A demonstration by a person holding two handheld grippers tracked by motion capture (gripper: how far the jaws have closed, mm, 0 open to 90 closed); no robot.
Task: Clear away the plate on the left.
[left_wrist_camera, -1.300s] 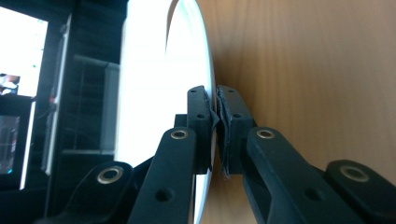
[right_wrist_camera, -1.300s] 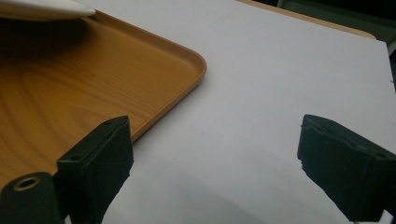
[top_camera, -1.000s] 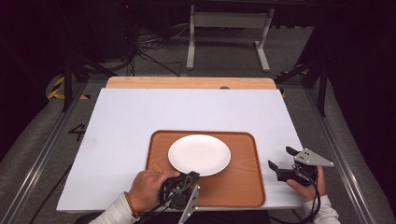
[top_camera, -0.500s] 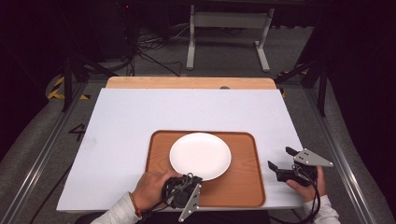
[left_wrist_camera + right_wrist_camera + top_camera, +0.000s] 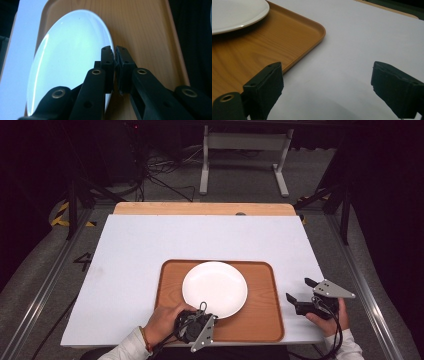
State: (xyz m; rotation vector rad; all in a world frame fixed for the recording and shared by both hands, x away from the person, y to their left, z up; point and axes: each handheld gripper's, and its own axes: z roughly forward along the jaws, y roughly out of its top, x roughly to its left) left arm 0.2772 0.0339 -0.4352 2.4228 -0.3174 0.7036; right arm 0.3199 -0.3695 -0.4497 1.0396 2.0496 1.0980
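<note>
- Left gripper (image 5: pixel 202 312) clamped on near rim of plate (image 5: pixel 214 289), jaws pinched together over the edge.
- Right gripper (image 5: pixel 301 292) jaws spread wide, holding nothing, over bare table just right of tray (image 5: pixel 263 315).
- One white plate, on one wooden tray.
- White table (image 5: pixel 130 255) open beyond and left of tray.
</note>
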